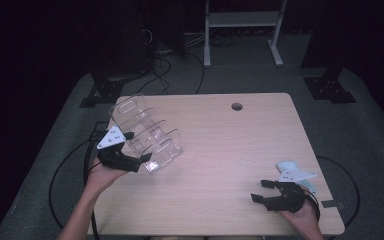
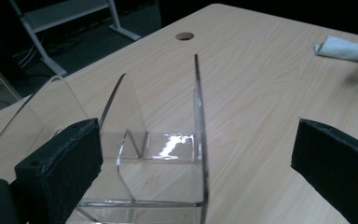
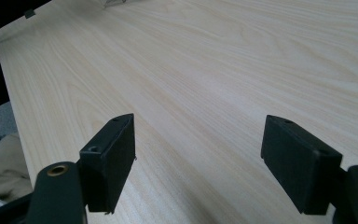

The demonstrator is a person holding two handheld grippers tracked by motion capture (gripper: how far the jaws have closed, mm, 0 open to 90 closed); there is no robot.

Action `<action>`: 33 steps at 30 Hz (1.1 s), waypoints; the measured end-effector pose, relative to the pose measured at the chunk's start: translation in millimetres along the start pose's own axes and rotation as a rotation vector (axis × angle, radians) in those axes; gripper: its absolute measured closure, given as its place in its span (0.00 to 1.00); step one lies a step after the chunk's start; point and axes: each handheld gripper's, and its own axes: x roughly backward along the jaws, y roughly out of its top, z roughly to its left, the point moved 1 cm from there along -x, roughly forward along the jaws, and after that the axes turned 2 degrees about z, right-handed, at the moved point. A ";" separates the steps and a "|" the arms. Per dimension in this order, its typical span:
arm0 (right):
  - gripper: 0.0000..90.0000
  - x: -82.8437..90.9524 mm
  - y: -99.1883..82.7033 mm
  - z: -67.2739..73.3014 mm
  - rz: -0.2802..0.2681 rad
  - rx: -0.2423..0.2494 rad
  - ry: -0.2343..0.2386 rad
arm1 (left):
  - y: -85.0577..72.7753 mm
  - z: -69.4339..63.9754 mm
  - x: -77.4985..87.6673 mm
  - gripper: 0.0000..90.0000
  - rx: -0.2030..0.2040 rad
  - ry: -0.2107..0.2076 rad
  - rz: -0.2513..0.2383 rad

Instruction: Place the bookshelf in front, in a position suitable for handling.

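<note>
The left gripper [image 2: 196,163] is gaping wide, jaws straddling the near wall of the clear acrylic file organizer [image 2: 158,144]. The right gripper [image 3: 198,163] is hovering spread apart over bare table [image 3: 242,60], the organizer lying well beyond it.

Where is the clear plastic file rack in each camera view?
High view: clear plastic file rack at table's left, by the left hand-held gripper.
Left gripper view: centre foreground, between the jaws.
Right gripper view: a sliver at the top edge, probably the rack.
Shared landmark: wooden table.
</note>
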 end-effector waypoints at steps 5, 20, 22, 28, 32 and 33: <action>0.28 0.3 1.0 0.2 -0.005 0.010 0.001 | -3.1 11.0 -5.9 0.02 0.028 0.008 0.020; 0.28 0.4 0.6 1.3 0.000 0.010 0.005 | -10.7 27.7 -29.3 0.02 0.063 0.018 0.106; 0.29 0.2 0.5 0.8 0.000 0.009 0.005 | -11.3 28.5 -30.9 0.02 0.066 0.014 0.119; 0.29 1.1 0.8 0.8 -0.007 0.010 0.004 | -12.3 29.5 -33.2 0.10 0.060 0.014 0.127; 0.29 0.7 0.4 -0.9 -0.006 0.004 0.007 | -11.7 27.6 -33.1 0.11 0.054 0.025 0.128; 0.29 0.6 0.4 -1.0 -0.003 0.006 0.005 | -11.4 26.7 -33.4 0.11 0.054 0.025 0.127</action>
